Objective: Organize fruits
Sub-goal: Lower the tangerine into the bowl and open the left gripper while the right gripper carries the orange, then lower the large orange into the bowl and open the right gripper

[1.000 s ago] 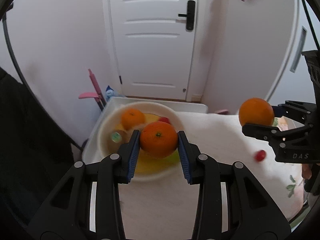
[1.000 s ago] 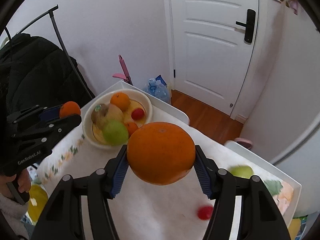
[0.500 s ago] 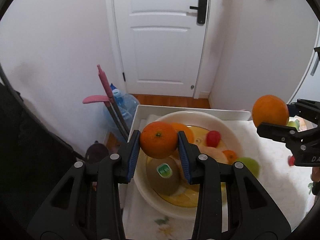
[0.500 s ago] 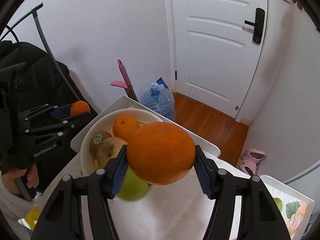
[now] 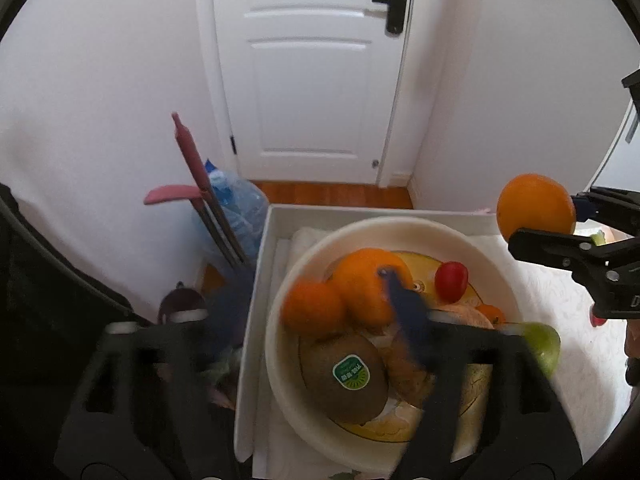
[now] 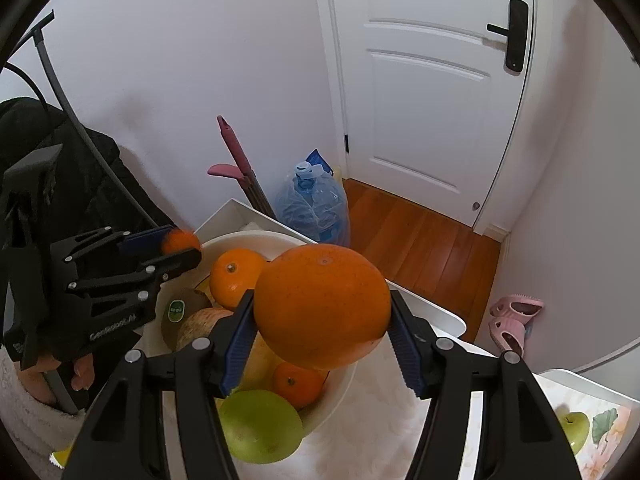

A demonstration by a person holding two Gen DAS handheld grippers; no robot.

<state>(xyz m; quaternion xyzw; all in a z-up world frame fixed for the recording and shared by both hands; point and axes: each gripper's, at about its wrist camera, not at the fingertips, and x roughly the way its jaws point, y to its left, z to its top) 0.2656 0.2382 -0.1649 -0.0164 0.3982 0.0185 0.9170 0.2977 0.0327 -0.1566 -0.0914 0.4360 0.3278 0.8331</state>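
Note:
My left gripper is over the left rim of the white bowl, its jaws spread wide and blurred. A small orange sits between them, blurred, touching neither pad. The bowl holds an orange, a kiwi, a red cherry tomato and a green apple. My right gripper is shut on a big orange, held above the bowl's right side. It also shows in the left wrist view. The left gripper shows at left in the right wrist view.
The bowl sits in a white tray on a white cloth. A blue water bottle, a pink mop and a white door stand beyond. A green apple lies at far right. A black coat hangs at left.
My left gripper has opened over the bowl and let go of the small orange, which is dropping in. Both grippers have moved closer to the bowl. The right still holds its orange.

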